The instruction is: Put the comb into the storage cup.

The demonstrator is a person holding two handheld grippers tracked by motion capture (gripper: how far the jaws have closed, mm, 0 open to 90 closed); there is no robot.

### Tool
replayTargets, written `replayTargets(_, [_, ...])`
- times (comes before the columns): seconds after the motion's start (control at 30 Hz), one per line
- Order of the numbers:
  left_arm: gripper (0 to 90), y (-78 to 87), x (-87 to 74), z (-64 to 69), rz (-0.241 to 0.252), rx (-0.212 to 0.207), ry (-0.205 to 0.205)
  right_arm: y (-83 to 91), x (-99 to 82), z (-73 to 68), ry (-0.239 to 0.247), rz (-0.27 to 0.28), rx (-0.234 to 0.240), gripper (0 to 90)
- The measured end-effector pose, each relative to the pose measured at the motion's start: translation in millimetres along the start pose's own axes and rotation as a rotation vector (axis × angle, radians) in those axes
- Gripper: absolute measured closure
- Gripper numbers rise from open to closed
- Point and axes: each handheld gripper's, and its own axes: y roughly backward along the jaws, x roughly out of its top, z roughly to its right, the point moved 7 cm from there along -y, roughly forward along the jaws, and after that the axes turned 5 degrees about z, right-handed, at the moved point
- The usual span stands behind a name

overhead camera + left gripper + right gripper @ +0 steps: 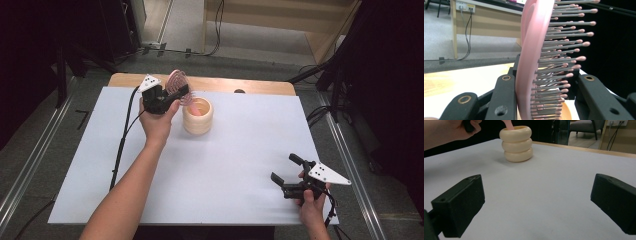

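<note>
White-covered table (240, 165), dark studio floor around it: a pink hairbrush (176, 85) goes handle-first into a cream ribbed holder (198, 116).

Left tongs (177, 95) are clamped across the brush head, bristles against one jaw, the handle dipping into the holder just below them. Right tongs (285, 172) rest wide open and empty, well apart. The brush looks light and stiff; its smooth plastic may slip, so gripping the head's edges seems safest.

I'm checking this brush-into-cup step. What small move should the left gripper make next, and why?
Probably lower a little further, then let go. The left gripper is shut on the pink brush, whose handle end already dips into the cream cup, but the brush head sits high above the rim.
</note>
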Motion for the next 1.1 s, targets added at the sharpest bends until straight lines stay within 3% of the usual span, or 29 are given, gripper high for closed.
replayTargets(0.77, [65.1,-7.5,-19.1,-2.8,-0.023,-0.003,0.043,-0.6,-0.3,-0.5,0.001,-0.003,0.002,0.0])
replayTargets(0.93, [64.3,-6.1,-20.0,-11.1,-0.024,0.009,0.090,-0.6,-0.4,-0.4,0.002,-0.003,0.001,0.0])
replayTargets(1.1, [60.0,-4.9,-22.6,-12.6,-0.055,0.022,0.078,-1.0,-0.5,-0.5,0.002,-0.004,-0.001,0.0])
